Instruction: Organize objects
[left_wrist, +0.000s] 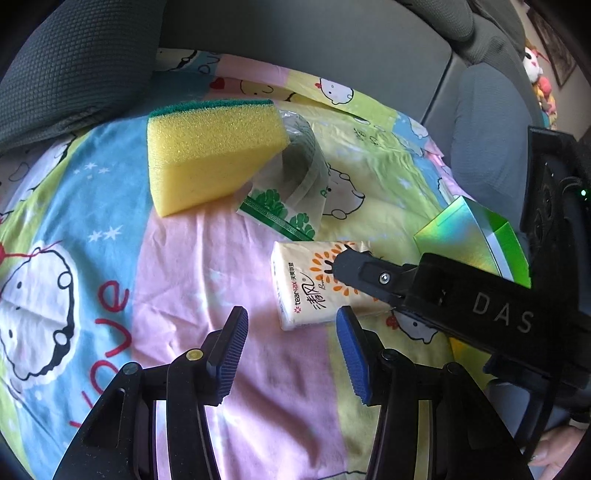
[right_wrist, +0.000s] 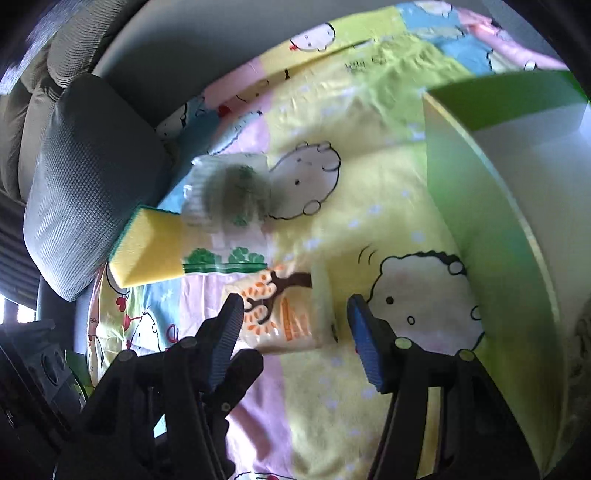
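**Tissue pack between right jaws, on cartoon bedsheet**

Tissue pack (left_wrist: 314, 284) lies flat on the cartoon-print sheet (left_wrist: 177, 258), w/ a yellow sponge (left_wrist: 210, 155) and a clear plastic bag (left_wrist: 295, 184) just behind it; sponge leans on the bag. We see the right gripper (right_wrist: 295, 328) w/ jaws partly apart, straddling the pack's end; pads not pressing it. Left gripper (left_wrist: 291, 350) hovers near the pack's front edge, jaws partly apart, nothing btwn them. Green box (right_wrist: 491, 221), open, sits to the right, near the pack.
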